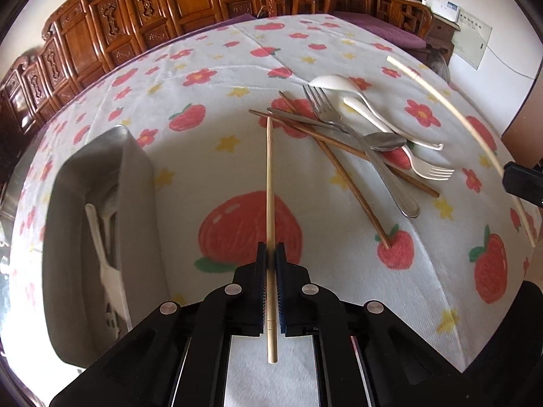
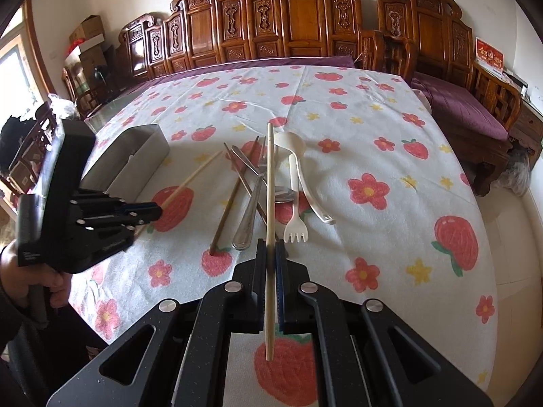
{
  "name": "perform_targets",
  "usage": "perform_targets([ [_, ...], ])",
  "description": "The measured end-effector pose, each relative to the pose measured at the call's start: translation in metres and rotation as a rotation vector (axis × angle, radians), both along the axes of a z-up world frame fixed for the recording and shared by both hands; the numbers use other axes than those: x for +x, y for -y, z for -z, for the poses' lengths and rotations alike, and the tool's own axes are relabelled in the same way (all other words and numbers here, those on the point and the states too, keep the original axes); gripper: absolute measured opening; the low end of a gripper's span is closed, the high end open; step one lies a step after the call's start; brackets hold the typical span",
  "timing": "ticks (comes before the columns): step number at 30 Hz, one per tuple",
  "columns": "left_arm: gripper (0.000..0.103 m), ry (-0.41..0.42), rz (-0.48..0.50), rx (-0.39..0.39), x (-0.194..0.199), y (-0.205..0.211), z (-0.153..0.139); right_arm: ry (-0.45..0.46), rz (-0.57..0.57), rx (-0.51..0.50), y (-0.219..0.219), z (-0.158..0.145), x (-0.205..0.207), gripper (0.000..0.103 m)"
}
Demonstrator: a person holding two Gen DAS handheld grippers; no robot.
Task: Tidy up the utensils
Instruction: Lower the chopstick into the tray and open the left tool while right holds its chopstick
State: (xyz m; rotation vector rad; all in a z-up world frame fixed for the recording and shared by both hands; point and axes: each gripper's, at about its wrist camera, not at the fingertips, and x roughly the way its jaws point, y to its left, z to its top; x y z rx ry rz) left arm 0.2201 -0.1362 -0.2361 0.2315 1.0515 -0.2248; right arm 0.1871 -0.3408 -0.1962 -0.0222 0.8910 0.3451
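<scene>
Left gripper is clamped on a pale chopstick, stick running fwd along the fingers; right gripper is clamped on its mate the same way. Both hang above the table, clear of the cloth. The tray sits at the table's left edge w/ a white fork already in. Beyond, mid-table, the pile of forks, spoons & dark chopsticks waits. Best bet: left goes first, stick lined up w/ tray's long axis, lowered flat before release; right follows, keeping the pair in one slot.
</scene>
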Motion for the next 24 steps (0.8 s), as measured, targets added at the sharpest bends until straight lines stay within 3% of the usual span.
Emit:
perform_targets([
  [10, 0.004, 0.088, 0.007, -0.021, -0.029, -0.023, -0.052, 0.036, -0.049, 0.006, -0.019, -0.016, -0.014, 0.006],
  [24, 0.004, 0.16, -0.006, -0.069, -0.044, -0.048, -0.093, 0.062, -0.101, 0.02, -0.041, -0.028, -0.029, 0.006],
])
